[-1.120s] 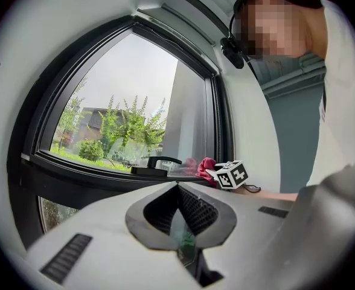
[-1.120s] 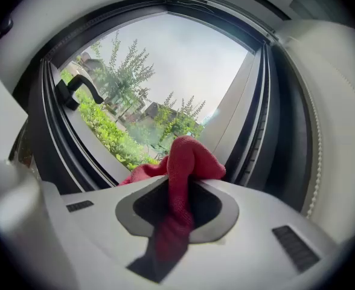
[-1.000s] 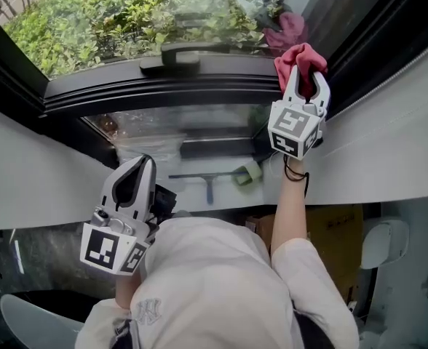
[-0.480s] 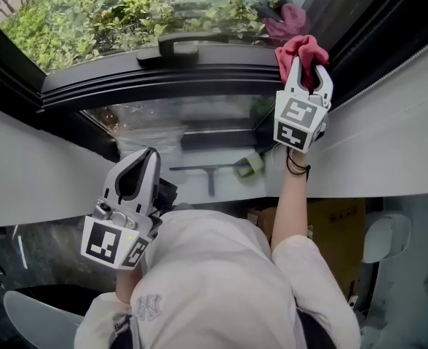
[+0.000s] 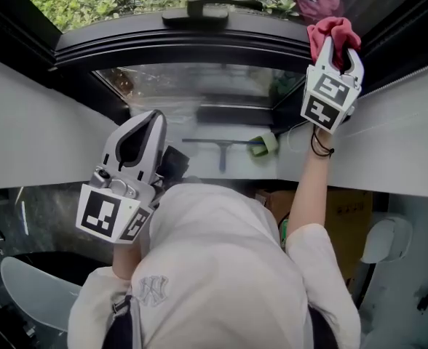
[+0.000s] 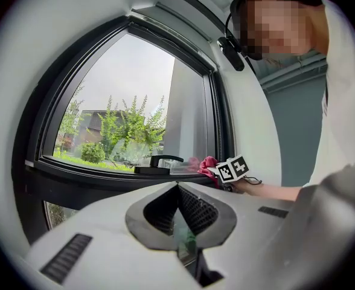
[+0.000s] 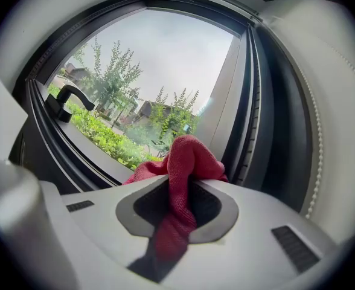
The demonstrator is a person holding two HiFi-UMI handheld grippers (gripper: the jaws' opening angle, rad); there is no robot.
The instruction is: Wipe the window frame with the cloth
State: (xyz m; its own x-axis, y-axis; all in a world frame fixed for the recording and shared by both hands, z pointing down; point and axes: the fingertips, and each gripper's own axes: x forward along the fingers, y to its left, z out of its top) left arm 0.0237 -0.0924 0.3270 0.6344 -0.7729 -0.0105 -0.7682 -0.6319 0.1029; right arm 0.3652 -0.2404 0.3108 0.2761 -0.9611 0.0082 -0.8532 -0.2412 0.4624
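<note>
My right gripper point(image 5: 339, 48) is raised to the right end of the black window frame point(image 5: 185, 43) and is shut on a red cloth point(image 5: 333, 29). The bunched cloth point(image 7: 189, 165) bulges out past the right gripper point(image 7: 188, 189) and rests against the frame's lower rail point(image 7: 75, 153), close to the right-hand upright. My left gripper point(image 5: 147, 121) hangs low by my body, away from the window, shut with nothing in it. In the left gripper view, the left gripper point(image 6: 179, 189) points at the window, with the cloth point(image 6: 206, 163) in the distance.
A black window handle point(image 5: 212, 7) sits on the frame, left of the cloth. Below the window lie a squeegee point(image 5: 221, 150) and a green sponge point(image 5: 266, 144) on the sill. A cardboard box point(image 5: 349, 217) stands at lower right. A beaded cord point(image 7: 313, 162) hangs to the right.
The head view has shifted, so the window now sits higher and further right. The right gripper keeps the cloth at the frame's right end. The left gripper has barely moved.
</note>
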